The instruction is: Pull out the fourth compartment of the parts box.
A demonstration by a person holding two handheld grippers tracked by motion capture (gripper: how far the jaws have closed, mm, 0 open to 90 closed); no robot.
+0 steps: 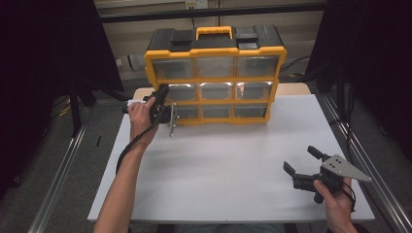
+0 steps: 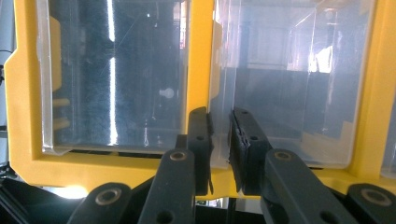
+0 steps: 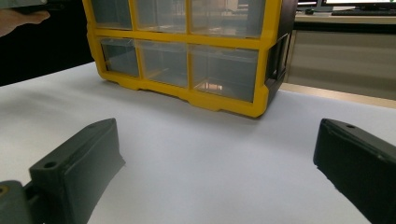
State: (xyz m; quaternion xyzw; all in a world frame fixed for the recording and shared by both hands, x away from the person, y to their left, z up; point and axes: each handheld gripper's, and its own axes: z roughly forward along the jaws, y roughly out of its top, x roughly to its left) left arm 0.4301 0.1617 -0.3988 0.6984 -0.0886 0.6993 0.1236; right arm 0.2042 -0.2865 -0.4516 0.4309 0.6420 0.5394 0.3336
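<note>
A yellow and black organizer (image 1: pixel 214 48) with clear drawers in three rows stands at the back of the white table (image 1: pixel 218 165). My left gripper (image 1: pixel 163 102) is at the organizer's left column, held sideways. In the left gripper view its jaws (image 2: pixel 219 135) stand nearly together, pinching the thin front edge of a clear drawer (image 2: pixel 280 84) beside a yellow divider (image 2: pixel 198 60). My right gripper (image 1: pixel 303 162) rests low near the table's front right, open and holding nothing. In the right gripper view the wide-apart jaws (image 3: pixel 217 140) face the organizer (image 3: pixel 187 39) from a distance.
Metal rails (image 1: pixel 362 160) run along both sides of the table, with black curtains beyond them. The left gripper's cable (image 1: pixel 128 145) trails along the left forearm. White tabletop (image 3: pixel 187 186) stretches between the right gripper and the organizer.
</note>
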